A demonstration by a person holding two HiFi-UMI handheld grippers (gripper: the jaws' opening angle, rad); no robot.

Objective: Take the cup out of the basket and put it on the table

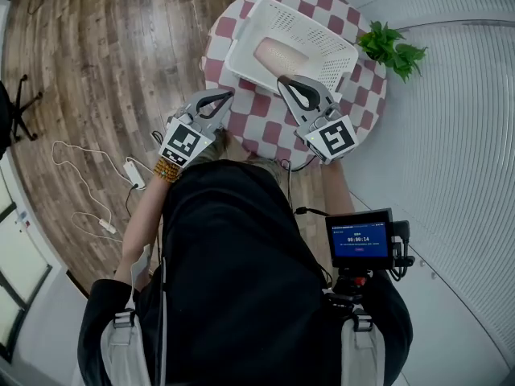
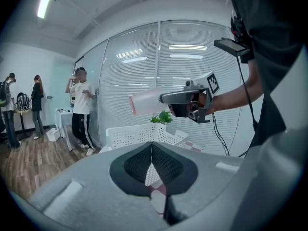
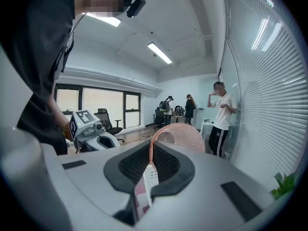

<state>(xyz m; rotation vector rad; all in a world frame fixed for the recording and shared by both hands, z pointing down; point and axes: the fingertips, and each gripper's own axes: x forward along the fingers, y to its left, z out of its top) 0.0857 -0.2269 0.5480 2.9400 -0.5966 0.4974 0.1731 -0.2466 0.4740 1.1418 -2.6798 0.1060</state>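
A translucent pink cup [image 1: 280, 55] hangs on its side over the white perforated basket [image 1: 322, 34] on the round checkered table [image 1: 366, 107]. My right gripper [image 1: 284, 80] is shut on the cup's rim. In the right gripper view the rim runs between the pads and the cup [image 3: 183, 136] bulges beyond them. The left gripper view shows the cup [image 2: 147, 101] held well above the basket [image 2: 139, 134] by the right gripper [image 2: 168, 98]. My left gripper [image 1: 228, 94] hovers at the table's near left edge, jaws together with nothing held.
A small green plant [image 1: 392, 48] stands at the table's right rim. A power strip and cables [image 1: 133, 174] lie on the wooden floor to the left. Glass walls with blinds curve round the right. Several people [image 2: 81, 110] stand in the background.
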